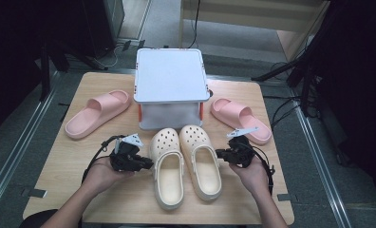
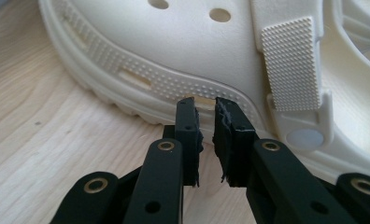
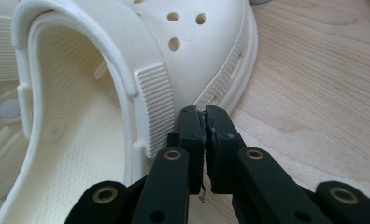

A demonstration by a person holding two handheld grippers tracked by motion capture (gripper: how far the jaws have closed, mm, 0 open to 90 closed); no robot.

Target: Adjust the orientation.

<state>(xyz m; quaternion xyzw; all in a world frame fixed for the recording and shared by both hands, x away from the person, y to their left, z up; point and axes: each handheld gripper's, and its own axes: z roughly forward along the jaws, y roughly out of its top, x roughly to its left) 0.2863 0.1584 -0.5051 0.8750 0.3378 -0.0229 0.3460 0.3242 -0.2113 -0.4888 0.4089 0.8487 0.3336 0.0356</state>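
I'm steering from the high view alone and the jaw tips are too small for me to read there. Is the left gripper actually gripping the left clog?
Observer: No. In the left gripper view the left gripper has a narrow gap between its jaws, with nothing in it; the tips sit against the ribbed side of the left clog.
Operator: And the right one?
Observer: The right gripper has its jaws pressed together, holding nothing, close beside the right clog near its textured strap.
Operator: What is under the tips?
Observer: Bare wooden table lies beside the right gripper's tips.
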